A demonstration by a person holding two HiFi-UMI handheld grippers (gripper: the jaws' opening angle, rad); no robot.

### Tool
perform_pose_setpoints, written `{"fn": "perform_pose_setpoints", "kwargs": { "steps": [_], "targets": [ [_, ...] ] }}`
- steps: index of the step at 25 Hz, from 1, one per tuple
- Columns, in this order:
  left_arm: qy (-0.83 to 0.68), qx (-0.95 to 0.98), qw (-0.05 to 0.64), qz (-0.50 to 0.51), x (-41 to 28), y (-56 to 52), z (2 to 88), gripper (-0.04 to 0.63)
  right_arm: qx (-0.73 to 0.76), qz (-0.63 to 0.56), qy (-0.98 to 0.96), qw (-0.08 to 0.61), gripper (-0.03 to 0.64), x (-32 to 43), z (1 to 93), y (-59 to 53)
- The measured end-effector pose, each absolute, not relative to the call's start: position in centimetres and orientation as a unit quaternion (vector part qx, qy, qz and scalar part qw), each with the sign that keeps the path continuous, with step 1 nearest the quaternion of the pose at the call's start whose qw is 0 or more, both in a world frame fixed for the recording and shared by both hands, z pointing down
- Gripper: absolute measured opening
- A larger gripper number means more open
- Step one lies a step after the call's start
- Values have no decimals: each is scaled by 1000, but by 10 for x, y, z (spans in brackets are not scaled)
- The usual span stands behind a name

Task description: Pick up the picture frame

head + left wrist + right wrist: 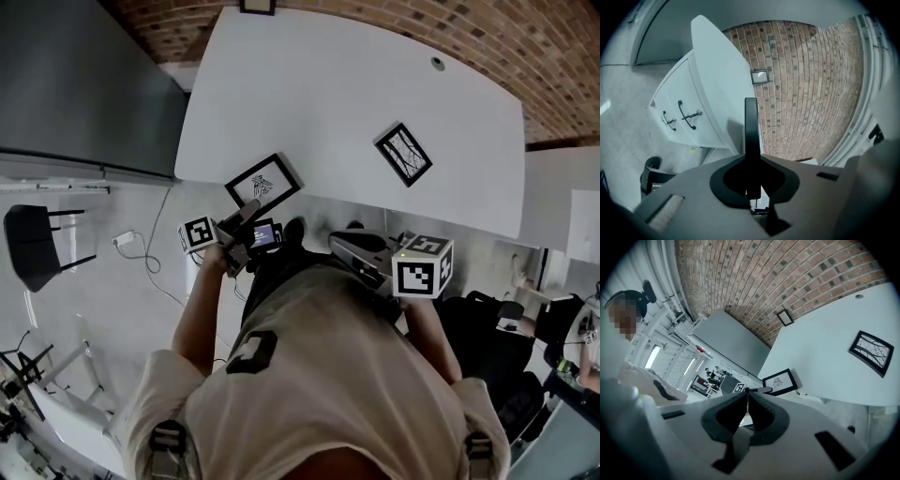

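A black-framed picture frame (263,181) with a white drawing sits at the near left edge of the white table (356,84), its corner over the edge. My left gripper (250,210) is shut on its lower left corner. In the left gripper view the frame (751,126) shows edge-on as a thin black bar pinched between the jaws of the left gripper (751,157). The right gripper view shows this frame (780,380) tilted beside the table edge. My right gripper (336,241) (747,391) hovers below the table's front edge, shut and holding nothing.
A second black picture frame (404,154) (872,351) lies flat on the table's right part. A small frame (256,7) (760,76) hangs on the brick wall behind. A white drawer unit (675,112) stands under the table. A grey panel (84,84) and a black chair (33,246) are at the left.
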State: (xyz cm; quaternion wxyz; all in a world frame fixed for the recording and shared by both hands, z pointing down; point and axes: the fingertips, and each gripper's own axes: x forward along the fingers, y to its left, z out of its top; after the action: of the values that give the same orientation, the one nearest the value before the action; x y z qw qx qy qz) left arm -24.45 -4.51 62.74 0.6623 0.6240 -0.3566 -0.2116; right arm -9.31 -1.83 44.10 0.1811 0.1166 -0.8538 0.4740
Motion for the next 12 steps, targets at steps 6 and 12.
{"fn": "perform_pose_setpoints", "kwargs": {
  "steps": [6, 12],
  "targets": [
    [-349, 641, 648, -218, -229, -55, 599, 21, 111, 469, -859, 172, 5, -78, 436, -27],
    [-336, 664, 637, -201, -184, -72, 574, 21, 125, 483, -856, 136, 5, -43, 432, -41]
  ]
}}
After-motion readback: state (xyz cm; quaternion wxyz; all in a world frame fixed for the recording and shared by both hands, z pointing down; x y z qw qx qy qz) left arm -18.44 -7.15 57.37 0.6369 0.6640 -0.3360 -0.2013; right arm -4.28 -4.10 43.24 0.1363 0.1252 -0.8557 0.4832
